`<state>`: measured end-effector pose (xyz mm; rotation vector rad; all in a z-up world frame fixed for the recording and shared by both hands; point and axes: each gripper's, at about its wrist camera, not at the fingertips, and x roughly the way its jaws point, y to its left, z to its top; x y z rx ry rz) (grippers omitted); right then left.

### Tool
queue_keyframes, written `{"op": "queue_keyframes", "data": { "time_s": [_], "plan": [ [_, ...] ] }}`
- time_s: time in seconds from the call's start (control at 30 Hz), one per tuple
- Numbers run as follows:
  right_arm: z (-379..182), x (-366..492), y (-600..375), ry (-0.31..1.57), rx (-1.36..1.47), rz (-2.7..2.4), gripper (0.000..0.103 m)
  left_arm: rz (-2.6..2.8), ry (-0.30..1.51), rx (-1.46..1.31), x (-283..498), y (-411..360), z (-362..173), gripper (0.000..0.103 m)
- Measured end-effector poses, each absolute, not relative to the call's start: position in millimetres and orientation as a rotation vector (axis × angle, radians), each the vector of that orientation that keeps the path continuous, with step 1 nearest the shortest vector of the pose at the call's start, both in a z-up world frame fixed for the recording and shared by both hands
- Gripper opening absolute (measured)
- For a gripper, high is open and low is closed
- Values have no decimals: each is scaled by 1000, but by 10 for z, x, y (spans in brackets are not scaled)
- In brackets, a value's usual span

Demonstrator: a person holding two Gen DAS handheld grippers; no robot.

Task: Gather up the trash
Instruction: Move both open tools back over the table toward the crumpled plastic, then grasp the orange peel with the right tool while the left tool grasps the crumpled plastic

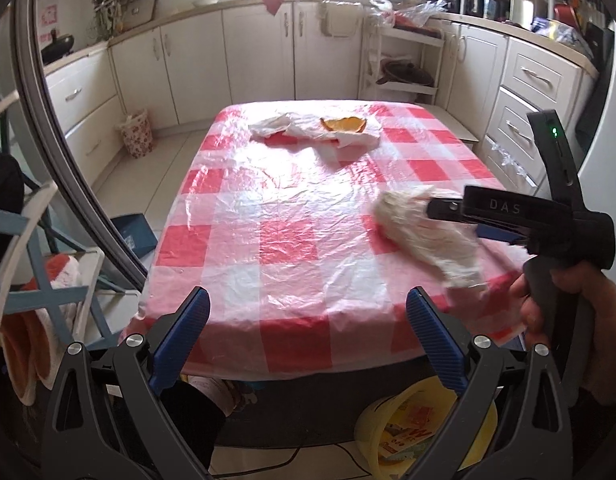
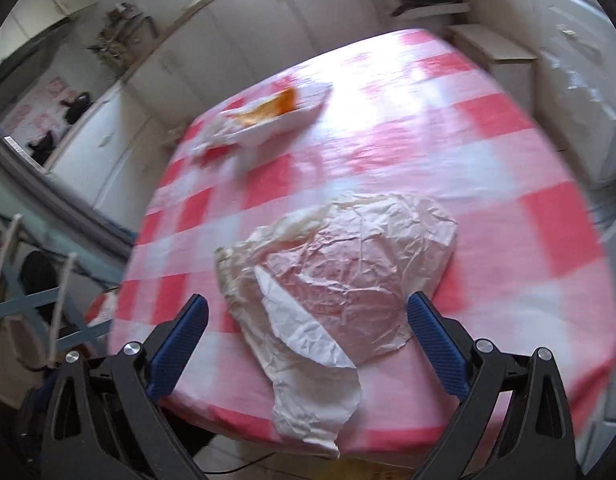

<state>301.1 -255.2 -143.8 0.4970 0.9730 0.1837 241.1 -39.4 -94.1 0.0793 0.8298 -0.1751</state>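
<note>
A crumpled white paper wrapper [image 2: 332,280] lies on the red-and-white checked table [image 2: 448,168] near its front edge. It also shows in the left wrist view [image 1: 424,236], blurred. My right gripper [image 2: 308,340] is open, its blue pads either side of the wrapper; its body [image 1: 520,216] shows from the side in the left wrist view. At the table's far end lie white napkins [image 1: 308,130] with an orange peel [image 1: 344,124] on them, also blurred in the right wrist view [image 2: 276,110]. My left gripper [image 1: 308,336] is open and empty over the near table edge.
A yellow bucket [image 1: 396,432] with printed scraps stands on the floor under the near table edge. A floral bin [image 1: 137,134] stands by the cabinets at the left. Chairs [image 1: 36,264] stand left of the table. Kitchen cabinets and drawers surround the table.
</note>
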Motion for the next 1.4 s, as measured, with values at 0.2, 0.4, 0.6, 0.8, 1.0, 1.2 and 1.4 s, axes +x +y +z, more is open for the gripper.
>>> {"op": "queue_keyframes", "data": {
  "time_s": [0.2,0.4,0.6,0.8,1.0,1.2,1.4],
  "plan": [
    [-1434,3180,-2229,1005,587,353,96,-152,874,45,2645,-270,-1084,95],
    [-1338,3316,-2511,978,561,219,96,-155,842,49,2919,-292,-985,95],
    [-1234,3491,-2573,929,553,182,95,-171,864,-2,3033,-305,-1072,95],
    [-1040,3789,-2385,865,411,200,95,-182,882,-31,2984,-259,-1106,95],
    [-1040,4433,-2294,838,323,208,76,-174,900,-66,2951,-162,-1147,95],
    [-1270,5019,-2317,852,315,138,67,-165,906,-60,3003,-116,-1160,95],
    [-1587,5290,-2375,934,318,131,41,-180,921,-75,3097,-136,-1155,95]
  ]
}}
